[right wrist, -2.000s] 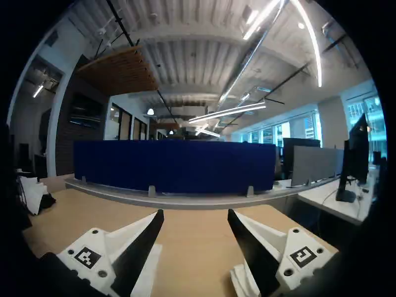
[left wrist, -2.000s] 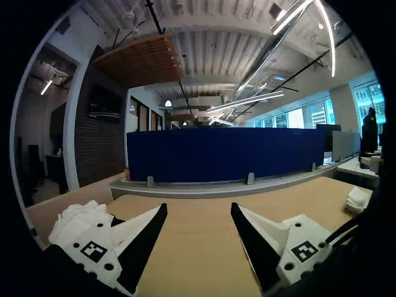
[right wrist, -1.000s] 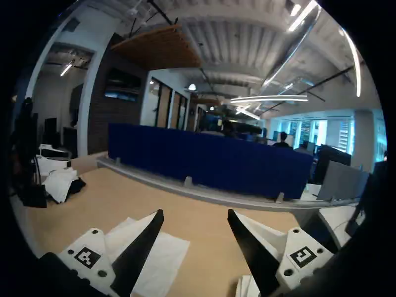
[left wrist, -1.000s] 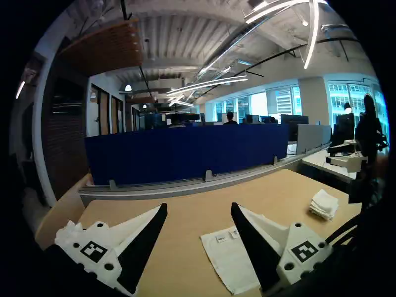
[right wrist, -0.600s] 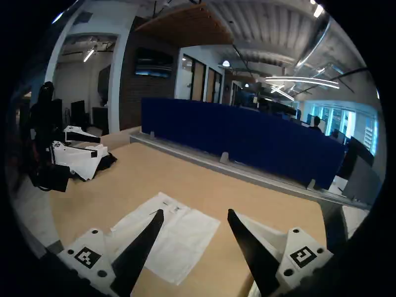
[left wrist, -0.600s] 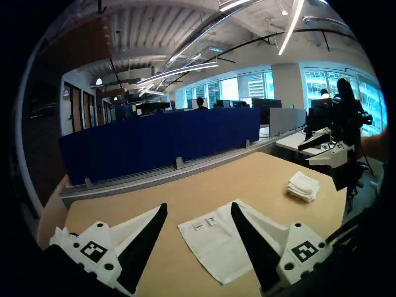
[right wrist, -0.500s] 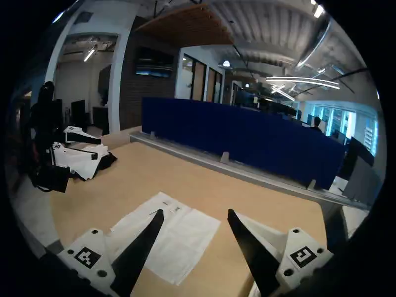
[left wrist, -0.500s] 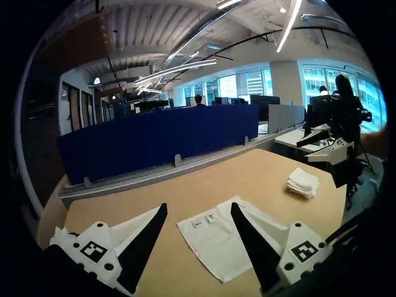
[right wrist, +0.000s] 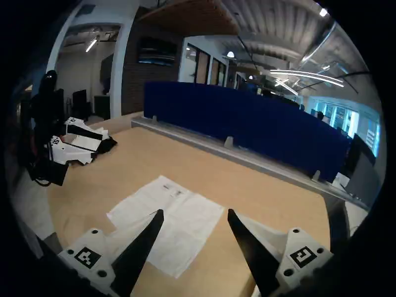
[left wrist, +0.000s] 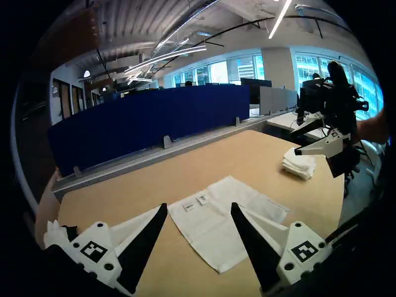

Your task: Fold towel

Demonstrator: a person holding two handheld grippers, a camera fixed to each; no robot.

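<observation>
Left gripper view looks over a broad light-wood table (left wrist: 213,163) with a long blue divider screen (left wrist: 148,123) along its far edge. A white towel (left wrist: 222,222) lies spread flat in 1 layer on the tabletop, with 2 small labels (left wrist: 194,203) near its far edge. The towel's near part lies between the 2 fingers of the left gripper (left wrist: 198,208), and the right-hand finger overlaps the cloth. The left gripper's fingers stand wide apart and hold nothing. Near the table's right end sits a stack of folded white towels (left wrist: 298,163). Just beside that stack the right gripper (left wrist: 295,143) is held in a hand, its fingers also apart. A crumpled white cloth (left wrist: 52,232) shows behind the left-hand finger.

Right gripper view meets the same towel (right wrist: 171,222) from the other side. It lies flat on the wood, well apart from the divider, and its near edge runs under the spread, empty fingers of the right gripper (right wrist: 195,213). Far to the left, the left gripper (right wrist: 91,143) hangs over the table's end, with white cloth behind it.
</observation>
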